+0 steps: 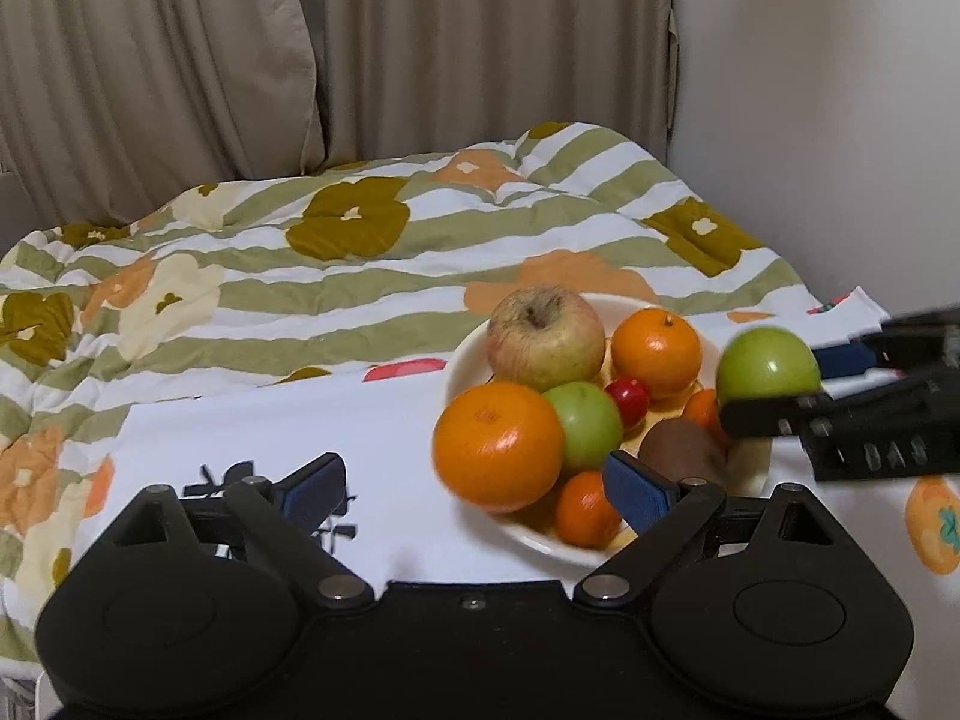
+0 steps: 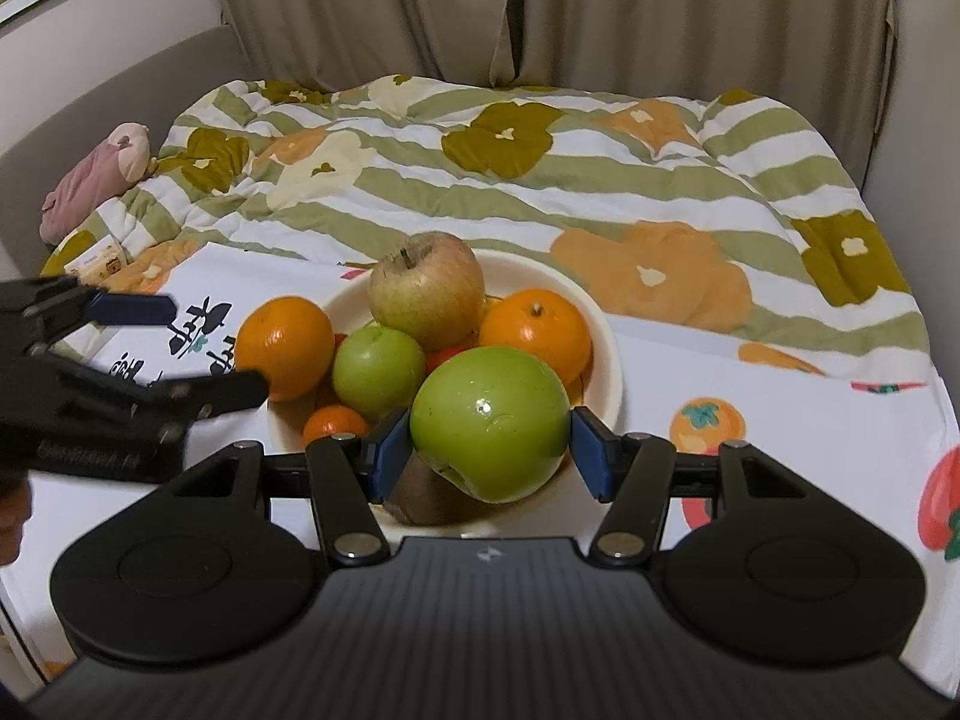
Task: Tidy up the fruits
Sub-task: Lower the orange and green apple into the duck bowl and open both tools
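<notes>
clamped between the right hand-held gripper (image 2: 491, 450) pads, the green apple (image 2: 489, 423) hangs just above the bowl (image 2: 603, 324) rim, directly ahead. left hand-held gripper (image 1: 474, 489) spread wide, empty, bowl ahead-right.

Green apple (image 2: 489, 423) in right gripper (image 2: 489, 462): smooth, glossy skin, bright highlight, slight dents. Gripper bodies matt black plastic, ribbed top, shiny metal pivot pins; finger pads (image 2: 389, 450) blue, matt, rubbery-looking. Left gripper (image 1: 480, 483) same build. Bowl (image 2: 606, 324): cream, smooth, semi-gloss glaze. Large orange (image 1: 498, 447): pebbled, shiny peel. Kiwi (image 1: 681, 453): dull brown, fuzzy. Russet apple (image 2: 427, 291): dull, blotchy. Quilt (image 1: 360, 276): soft matt quilted cloth. Curtain (image 2: 660, 12): matt woven fabric.
</notes>
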Action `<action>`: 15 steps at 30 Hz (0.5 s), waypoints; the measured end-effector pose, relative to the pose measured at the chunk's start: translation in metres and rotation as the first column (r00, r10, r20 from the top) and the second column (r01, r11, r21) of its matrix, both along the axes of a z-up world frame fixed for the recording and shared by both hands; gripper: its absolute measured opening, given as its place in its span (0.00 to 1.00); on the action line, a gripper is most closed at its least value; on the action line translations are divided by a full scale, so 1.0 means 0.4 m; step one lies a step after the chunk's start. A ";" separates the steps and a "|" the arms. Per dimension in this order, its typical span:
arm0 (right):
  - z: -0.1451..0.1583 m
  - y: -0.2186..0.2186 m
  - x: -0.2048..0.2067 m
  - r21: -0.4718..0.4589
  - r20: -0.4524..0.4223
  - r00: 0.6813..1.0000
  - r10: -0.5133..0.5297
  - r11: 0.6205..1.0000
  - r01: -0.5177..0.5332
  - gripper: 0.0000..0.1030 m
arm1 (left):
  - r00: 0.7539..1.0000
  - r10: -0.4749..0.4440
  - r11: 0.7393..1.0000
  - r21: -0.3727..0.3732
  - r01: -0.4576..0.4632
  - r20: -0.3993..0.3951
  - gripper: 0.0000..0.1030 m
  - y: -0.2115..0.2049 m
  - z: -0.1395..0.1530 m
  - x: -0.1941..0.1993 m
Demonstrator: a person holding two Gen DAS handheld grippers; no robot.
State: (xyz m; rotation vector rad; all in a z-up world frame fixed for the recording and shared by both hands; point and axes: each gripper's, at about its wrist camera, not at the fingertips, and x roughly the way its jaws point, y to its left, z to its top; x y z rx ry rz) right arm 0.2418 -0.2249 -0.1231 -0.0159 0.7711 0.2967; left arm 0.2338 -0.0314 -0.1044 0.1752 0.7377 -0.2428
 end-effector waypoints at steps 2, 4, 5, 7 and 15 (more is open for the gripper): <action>0.000 0.012 0.014 -0.001 0.005 1.000 0.017 1.000 -0.017 0.70 | 1.000 0.006 1.000 0.010 -0.006 0.001 0.93 0.009 -0.001 -0.011; 0.000 0.029 0.023 -0.004 0.006 0.999 0.036 0.999 -0.036 0.70 | 1.000 0.016 1.000 0.014 -0.016 -0.002 0.92 0.020 -0.002 -0.019; -0.002 0.036 0.029 -0.006 0.005 0.999 0.045 0.999 -0.044 0.70 | 1.000 0.022 1.000 0.014 -0.022 -0.005 0.93 0.027 -0.002 -0.024; -0.006 0.053 0.039 -0.006 0.004 0.998 0.060 0.998 -0.060 0.70 | 0.999 0.033 0.999 0.012 -0.033 -0.011 0.92 0.040 -0.004 -0.031; -0.030 0.087 0.062 -0.004 -0.015 0.997 0.075 0.997 -0.075 0.72 | 0.996 0.079 0.997 0.005 -0.079 -0.027 0.93 0.082 -0.006 -0.053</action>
